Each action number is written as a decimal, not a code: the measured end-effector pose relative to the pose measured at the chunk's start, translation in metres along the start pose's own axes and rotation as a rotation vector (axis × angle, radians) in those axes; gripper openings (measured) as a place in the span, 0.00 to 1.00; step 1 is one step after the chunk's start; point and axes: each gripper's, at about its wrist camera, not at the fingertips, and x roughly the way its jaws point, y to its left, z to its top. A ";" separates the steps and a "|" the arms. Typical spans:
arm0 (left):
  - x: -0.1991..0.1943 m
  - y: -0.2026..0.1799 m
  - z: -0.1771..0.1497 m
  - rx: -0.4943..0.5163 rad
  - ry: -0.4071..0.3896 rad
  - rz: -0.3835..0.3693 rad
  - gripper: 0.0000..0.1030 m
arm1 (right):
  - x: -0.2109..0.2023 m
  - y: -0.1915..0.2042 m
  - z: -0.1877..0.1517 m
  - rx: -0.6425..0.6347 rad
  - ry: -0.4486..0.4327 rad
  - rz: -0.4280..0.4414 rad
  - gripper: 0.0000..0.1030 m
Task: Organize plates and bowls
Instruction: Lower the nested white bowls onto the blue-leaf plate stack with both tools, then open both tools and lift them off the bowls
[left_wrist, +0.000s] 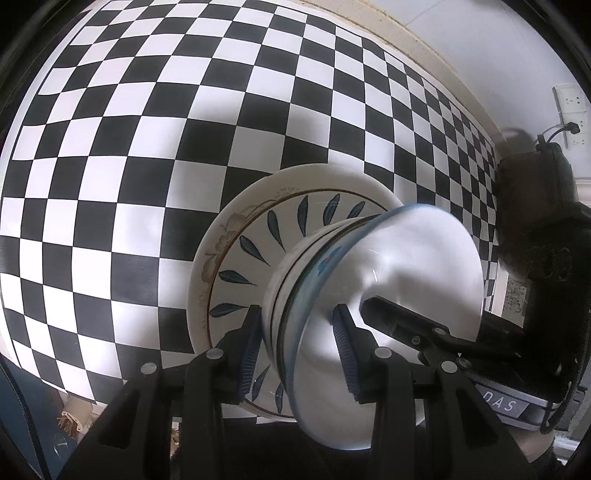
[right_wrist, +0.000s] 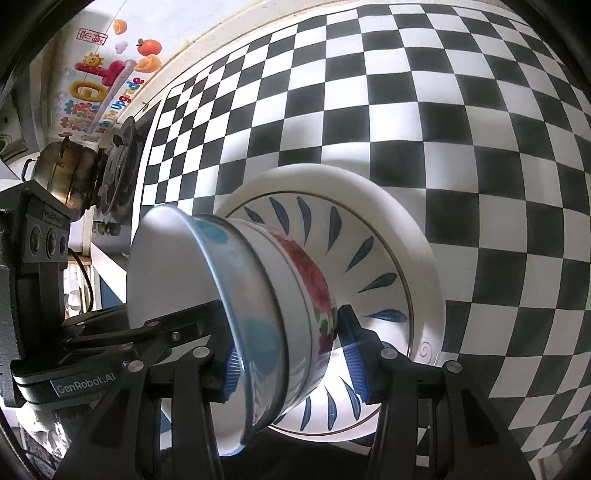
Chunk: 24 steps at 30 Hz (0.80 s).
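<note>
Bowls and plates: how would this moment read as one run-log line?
stack: bowls nested on plates | left claw: straddling bowl rims | right claw: same, opposite side | surface: checkered cloth

My left gripper (left_wrist: 297, 347) has its jaws spread wide apart. My right gripper (right_wrist: 291, 360) is spread wide too, facing the left.

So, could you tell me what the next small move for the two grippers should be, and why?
Probably open both a little and draw back. The blue-rimmed bowl already sits nested in the rose bowl on the leaf-pattern plate. The left gripper and right gripper straddle the bowl rims from opposite sides, so the stack looks finished.
</note>
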 end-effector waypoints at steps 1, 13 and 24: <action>-0.001 -0.001 -0.001 0.003 -0.005 0.008 0.33 | -0.001 0.002 0.000 -0.007 0.000 -0.009 0.48; -0.028 -0.012 -0.006 0.032 -0.117 0.138 0.33 | -0.026 0.021 -0.007 -0.104 -0.053 -0.185 0.48; -0.058 -0.033 -0.039 0.060 -0.270 0.344 0.33 | -0.076 0.044 -0.036 -0.213 -0.162 -0.373 0.50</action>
